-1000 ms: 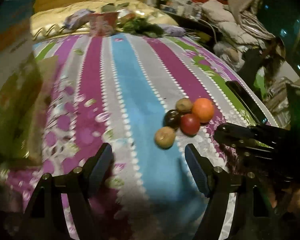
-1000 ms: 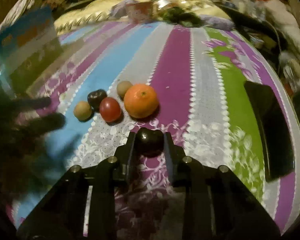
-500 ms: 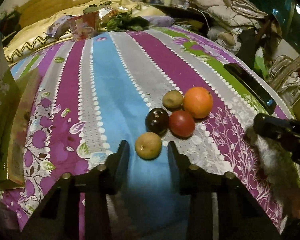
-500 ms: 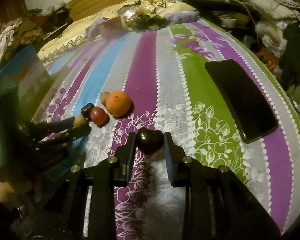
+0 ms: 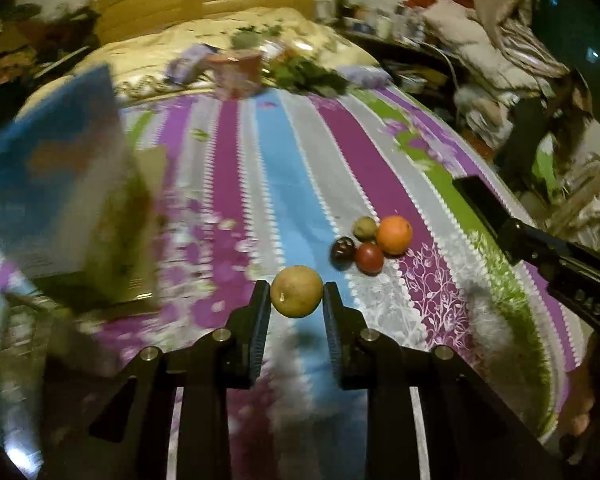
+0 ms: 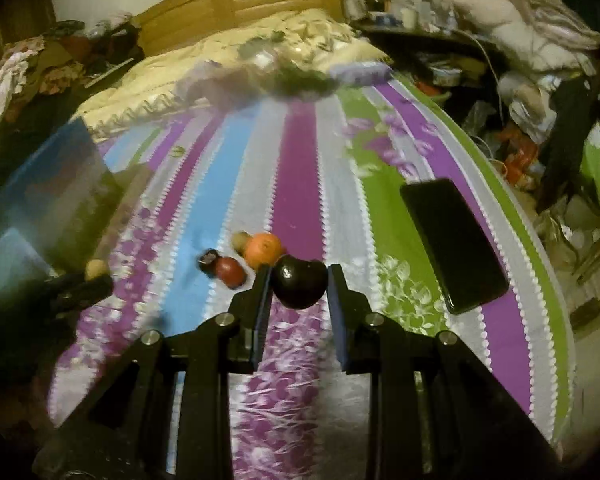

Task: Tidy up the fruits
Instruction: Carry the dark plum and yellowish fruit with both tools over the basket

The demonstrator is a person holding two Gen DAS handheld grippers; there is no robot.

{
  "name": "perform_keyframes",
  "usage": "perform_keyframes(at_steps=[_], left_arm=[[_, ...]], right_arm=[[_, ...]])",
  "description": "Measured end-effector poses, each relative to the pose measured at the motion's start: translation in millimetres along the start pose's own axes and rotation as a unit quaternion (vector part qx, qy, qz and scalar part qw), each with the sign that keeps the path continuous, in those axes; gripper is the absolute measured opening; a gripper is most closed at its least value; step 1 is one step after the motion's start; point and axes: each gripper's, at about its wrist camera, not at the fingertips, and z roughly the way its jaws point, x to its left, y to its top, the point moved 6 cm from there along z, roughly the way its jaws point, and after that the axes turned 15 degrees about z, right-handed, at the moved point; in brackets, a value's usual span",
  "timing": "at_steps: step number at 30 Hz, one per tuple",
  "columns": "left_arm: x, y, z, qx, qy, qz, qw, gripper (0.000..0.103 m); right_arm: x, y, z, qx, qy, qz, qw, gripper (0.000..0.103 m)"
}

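Observation:
My left gripper (image 5: 296, 300) is shut on a round yellow-brown fruit (image 5: 296, 297), lifted above the striped bedspread (image 5: 284, 184). On the spread beyond it lie an orange (image 5: 394, 235), a red fruit (image 5: 369, 258), a dark plum (image 5: 342, 251) and a small brown-green fruit (image 5: 365, 227), all touching. My right gripper (image 6: 299, 286) is shut on a dark plum (image 6: 299, 285), also held off the spread. From the right wrist view the cluster around the orange (image 6: 263, 249) sits just left of its fingers, and the left gripper (image 6: 82, 286) shows at far left with its fruit (image 6: 96, 268).
A blue and green box (image 5: 56, 200) stands open on the left of the bed. A black phone (image 6: 452, 244) lies on the green stripe at right. Packets and leafy greens (image 5: 304, 74) lie near the pillow end. Clutter fills the floor right of the bed.
My left gripper closed on the yellow-brown fruit and lifted it off the spread. My right gripper rose higher with its dark plum still held.

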Motion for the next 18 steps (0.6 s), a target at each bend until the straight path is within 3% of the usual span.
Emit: perform_keyframes(at_steps=[9, 18], left_arm=[[69.9, -3.3, -89.9, -0.024, 0.047, -0.058, 0.9969, 0.026], [157.8, -46.3, -161.9, -0.033, 0.096, -0.128, 0.9866, 0.026]], right_arm=[[72.3, -4.7, -33.9, 0.003, 0.049, -0.036, 0.998, 0.028], [171.7, -14.7, -60.0, 0.013, 0.106, -0.088, 0.990, 0.028]])
